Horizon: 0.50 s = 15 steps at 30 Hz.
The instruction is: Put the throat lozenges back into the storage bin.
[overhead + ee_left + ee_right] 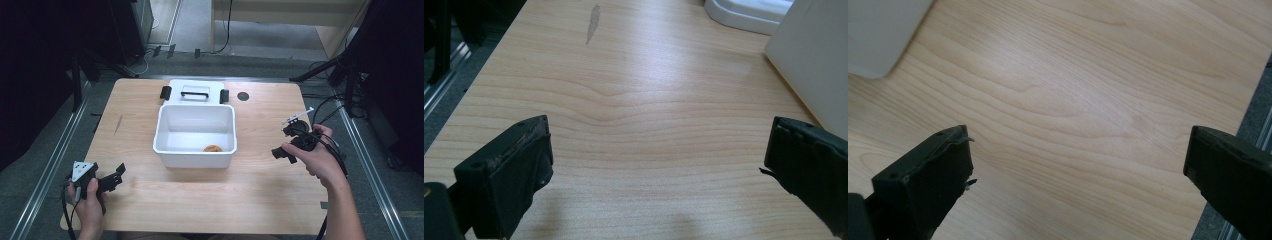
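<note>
A white bin (194, 150) stands at the middle of the wooden table (250, 190). A small round orange-brown thing (213, 148) lies inside it, at the front right. At the front left corner a hand holds my left gripper (116, 176), open and empty, pointing toward the bin. In the left gripper view its jaws (656, 150) stand wide over bare wood, with the bin's wall (814, 55) at the right. Right of the bin my right gripper (281, 142) is open and empty. Its jaws (1078, 155) frame bare wood, with the bin's corner (878, 35) at the upper left.
The bin's white lid (196, 92), with a black handle and two black latches, lies flat just behind the bin. A small black disc (243, 96) sits on the table beside the lid. Metal rails run along both sides of the table. Cables trail from the right gripper.
</note>
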Each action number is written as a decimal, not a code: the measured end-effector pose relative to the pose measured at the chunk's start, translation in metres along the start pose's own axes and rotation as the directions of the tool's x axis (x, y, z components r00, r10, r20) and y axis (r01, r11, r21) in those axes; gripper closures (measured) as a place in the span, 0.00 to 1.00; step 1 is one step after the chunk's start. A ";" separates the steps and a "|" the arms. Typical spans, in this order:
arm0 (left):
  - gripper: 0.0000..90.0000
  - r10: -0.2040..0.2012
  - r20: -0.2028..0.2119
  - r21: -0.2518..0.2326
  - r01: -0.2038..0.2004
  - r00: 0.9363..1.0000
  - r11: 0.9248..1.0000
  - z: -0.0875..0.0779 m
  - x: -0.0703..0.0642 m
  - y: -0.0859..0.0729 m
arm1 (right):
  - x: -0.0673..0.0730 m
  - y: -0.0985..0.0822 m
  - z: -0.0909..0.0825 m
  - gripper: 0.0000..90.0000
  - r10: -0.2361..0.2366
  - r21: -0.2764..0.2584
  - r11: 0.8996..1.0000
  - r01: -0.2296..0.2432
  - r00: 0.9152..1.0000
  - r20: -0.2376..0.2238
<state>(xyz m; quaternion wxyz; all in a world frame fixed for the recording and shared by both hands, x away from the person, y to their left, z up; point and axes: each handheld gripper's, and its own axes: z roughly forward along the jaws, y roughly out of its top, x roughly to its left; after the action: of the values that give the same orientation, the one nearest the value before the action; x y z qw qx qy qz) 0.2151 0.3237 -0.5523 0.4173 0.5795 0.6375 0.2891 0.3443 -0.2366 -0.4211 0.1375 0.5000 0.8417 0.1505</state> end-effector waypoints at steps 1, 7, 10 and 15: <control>0.00 0.000 0.000 0.000 0.000 1.000 1.000 0.000 0.000 0.000 | -0.002 -0.004 0.001 0.00 0.015 -0.006 1.000 -0.015 1.000 0.005; 0.00 0.001 0.000 0.000 -0.001 1.000 1.000 0.000 0.000 0.000 | -0.012 -0.023 0.007 0.00 0.059 -0.030 0.998 -0.059 0.998 0.018; 0.00 0.001 -0.001 0.000 -0.001 1.000 1.000 0.000 0.000 0.000 | -0.015 -0.032 0.011 0.00 0.082 -0.043 0.996 -0.081 0.996 0.020; 0.00 0.001 -0.002 -0.001 -0.001 1.000 1.000 0.000 0.000 0.000 | -0.022 -0.049 0.020 0.00 0.128 -0.057 0.990 -0.127 0.992 0.022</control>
<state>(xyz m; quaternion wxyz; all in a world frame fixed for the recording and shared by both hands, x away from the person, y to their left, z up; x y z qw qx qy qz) 0.2150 0.3236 -0.5522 0.4168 0.5794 0.6375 0.2900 0.3225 -0.2759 -0.4571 0.1520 0.5506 0.8018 0.1757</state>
